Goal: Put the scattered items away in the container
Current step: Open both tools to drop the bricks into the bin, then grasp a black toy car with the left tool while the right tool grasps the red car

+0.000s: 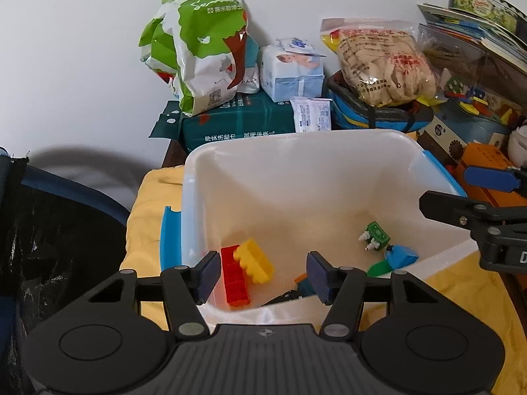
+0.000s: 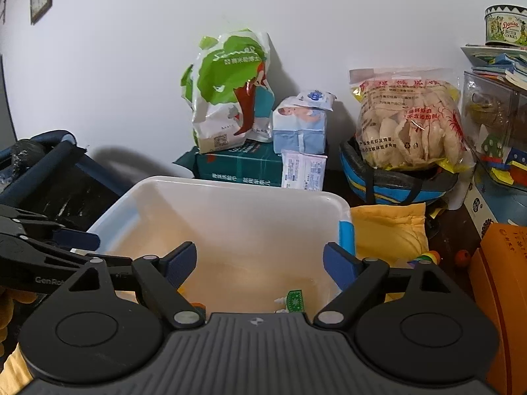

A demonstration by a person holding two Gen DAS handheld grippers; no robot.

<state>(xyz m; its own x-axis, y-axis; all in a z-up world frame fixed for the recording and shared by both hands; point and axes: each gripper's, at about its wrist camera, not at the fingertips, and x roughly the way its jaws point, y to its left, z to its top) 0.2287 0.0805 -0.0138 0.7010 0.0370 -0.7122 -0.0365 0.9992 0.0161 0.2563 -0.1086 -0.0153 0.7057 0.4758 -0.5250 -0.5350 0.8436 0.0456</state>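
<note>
- The left gripper (image 1: 263, 275) is hovering over the near rim of the translucent container (image 1: 329, 138), its jaws standing apart with nothing pressed between the blue pads.
- Just beyond its left pad, a red brick (image 1: 234, 276) and a yellow brick (image 1: 255, 260) are lying touching on the container floor.
- Ahead and right of its right pad, a green toy piece (image 1: 375, 235) and a blue piece (image 1: 400, 256) are resting on the same floor.
- The right gripper (image 2: 260, 265) is hanging over the same container (image 2: 247, 187), jaws spread and gripping nothing.
- The green toy piece (image 2: 294, 299) is showing just ahead, between its fingers.
- A yellow cloth (image 2: 388, 230) is lying under the container, right of this gripper.
- Packaged goods are standing beyond, against the wall.
</note>
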